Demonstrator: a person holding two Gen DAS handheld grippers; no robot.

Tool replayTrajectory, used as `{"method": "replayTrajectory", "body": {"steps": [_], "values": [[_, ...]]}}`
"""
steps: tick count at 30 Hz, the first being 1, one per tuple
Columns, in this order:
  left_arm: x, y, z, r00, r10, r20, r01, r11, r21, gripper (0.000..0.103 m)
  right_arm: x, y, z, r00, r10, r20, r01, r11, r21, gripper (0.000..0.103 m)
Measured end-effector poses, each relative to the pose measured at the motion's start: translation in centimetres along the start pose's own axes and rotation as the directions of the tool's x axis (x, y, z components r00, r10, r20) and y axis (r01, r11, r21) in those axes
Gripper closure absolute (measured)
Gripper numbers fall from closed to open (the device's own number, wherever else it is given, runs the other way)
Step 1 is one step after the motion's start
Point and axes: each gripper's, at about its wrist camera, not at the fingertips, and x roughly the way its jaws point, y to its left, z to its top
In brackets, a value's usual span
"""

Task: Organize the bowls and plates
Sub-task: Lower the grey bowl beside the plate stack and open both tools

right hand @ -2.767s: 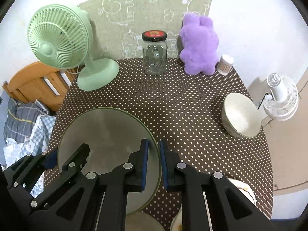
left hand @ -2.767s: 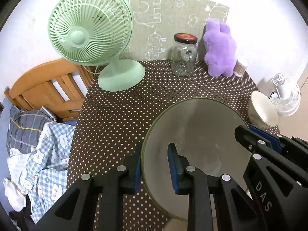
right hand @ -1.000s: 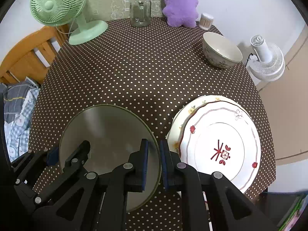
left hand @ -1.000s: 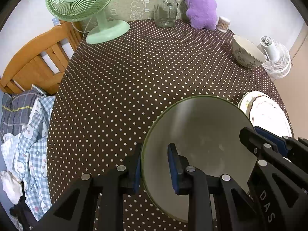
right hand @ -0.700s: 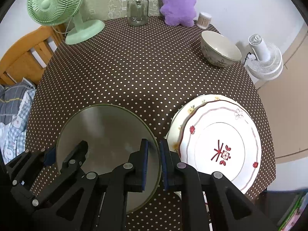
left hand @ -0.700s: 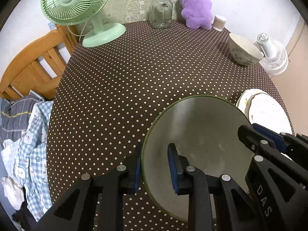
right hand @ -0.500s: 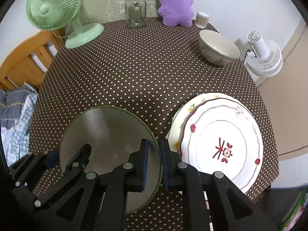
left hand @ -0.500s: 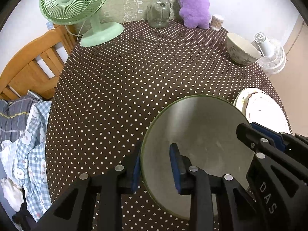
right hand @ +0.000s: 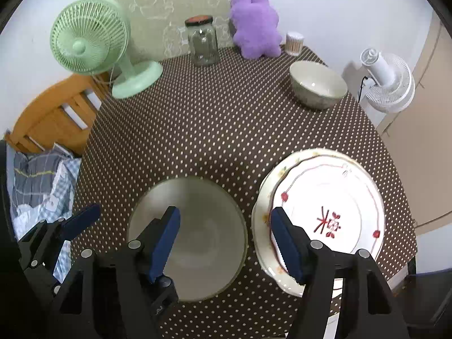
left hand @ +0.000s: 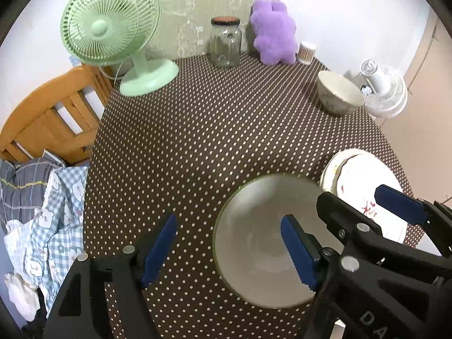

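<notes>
The round table with a brown white-dotted cloth (right hand: 226, 130) carries a grey-green glass plate (right hand: 203, 226) and stacked white plates (right hand: 325, 197). A cream bowl (right hand: 317, 87), green fan (right hand: 135, 80), glass jar (right hand: 203, 45) and purple plush toy (right hand: 255, 28) stand at its far side.

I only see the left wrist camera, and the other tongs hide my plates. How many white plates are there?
Observer: Two. A red-patterned plate lies on a bigger plate with a flowery rim.
Operator: Is the grey plate touching them?
Observer: It seems not. The grey plate lies flat beside them, with a thin dark strip of cloth between.
Operator: Do the right tongs hold it?
Observer: No. The right tongs are opening astride its rim, with the pads clear.
</notes>
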Motion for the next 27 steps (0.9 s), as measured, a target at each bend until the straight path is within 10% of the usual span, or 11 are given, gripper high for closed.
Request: {"method": "replayTrajectory", "body": {"steps": [27], "values": [[0.2, -9.7, 8.7, 0.987, 0.111, 0.117, -0.098, 0.989, -0.109, 0.025, -0.4, -9.8, 9.6, 0.991, 0.079, 0.103, -0.068, 0.992, -0.106, 0.032]]}}
